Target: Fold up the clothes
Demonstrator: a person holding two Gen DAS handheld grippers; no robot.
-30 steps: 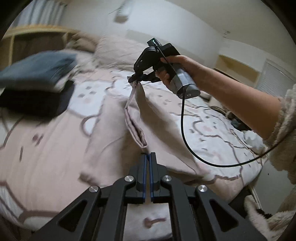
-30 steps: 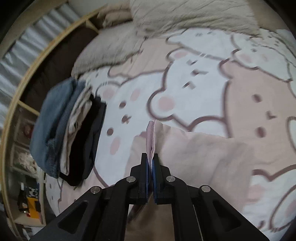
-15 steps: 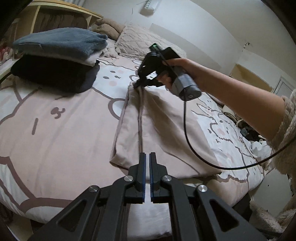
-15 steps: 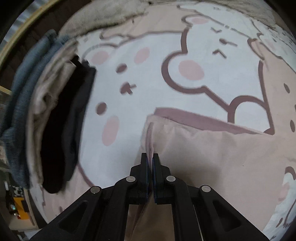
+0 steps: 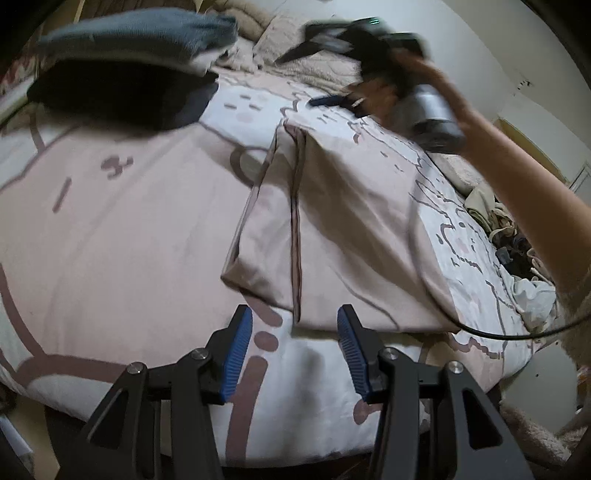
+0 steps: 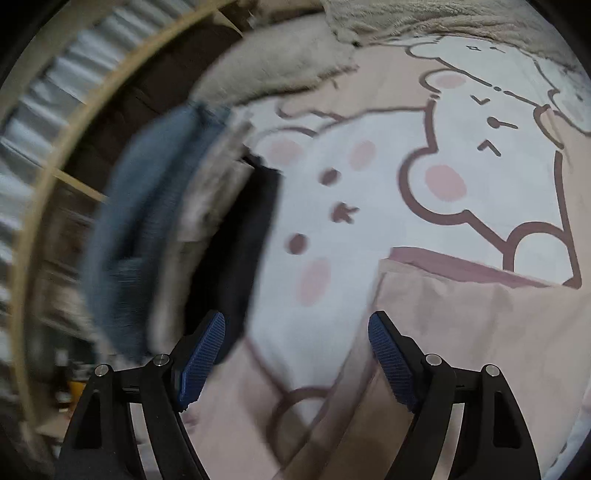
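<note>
A folded beige-pink garment lies flat on the bear-print bedspread. My left gripper is open and empty, just in front of the garment's near edge. My right gripper is open and empty above the bedspread, with the garment's far corner to its right. In the left wrist view the right gripper is blurred, held by a hand above the garment's far end.
A stack of folded clothes, blue on top and black at the bottom, sits at the bed's far left; it also shows in the right wrist view. Pillows lie at the headboard. Loose clothes lie at the right.
Both grippers have opened and let go of the garment, which now lies flat. The right gripper has lifted away and is blurred with motion.
</note>
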